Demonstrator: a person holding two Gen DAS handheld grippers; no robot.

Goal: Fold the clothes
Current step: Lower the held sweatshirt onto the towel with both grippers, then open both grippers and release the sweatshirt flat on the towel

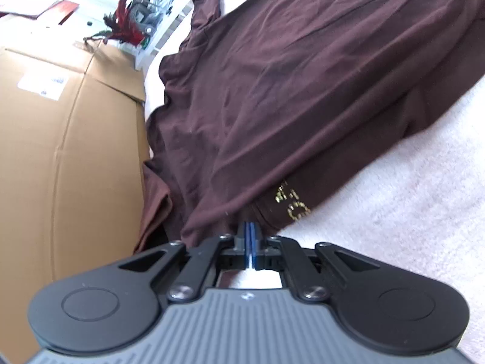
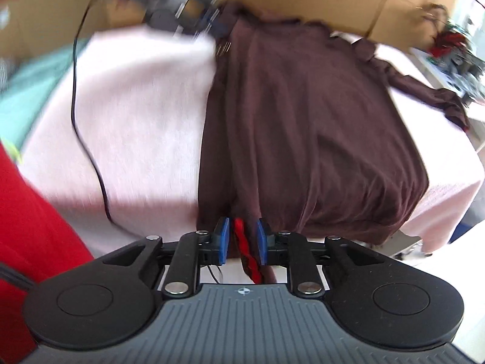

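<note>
Left gripper [image 1: 249, 231]: your jaws are closed on the brown shirt [image 1: 303, 97] hem.
Right gripper [image 2: 242, 236]: jaws parted, shirt edge lying loose between them.

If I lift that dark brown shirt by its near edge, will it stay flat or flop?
The dark brown jersey shirt will probably flop: it lies in soft ripples and drapes over the edge of the pink fleece blanket. It looks thin, so likely light. Its loose sleeve would probably trail behind.
</note>
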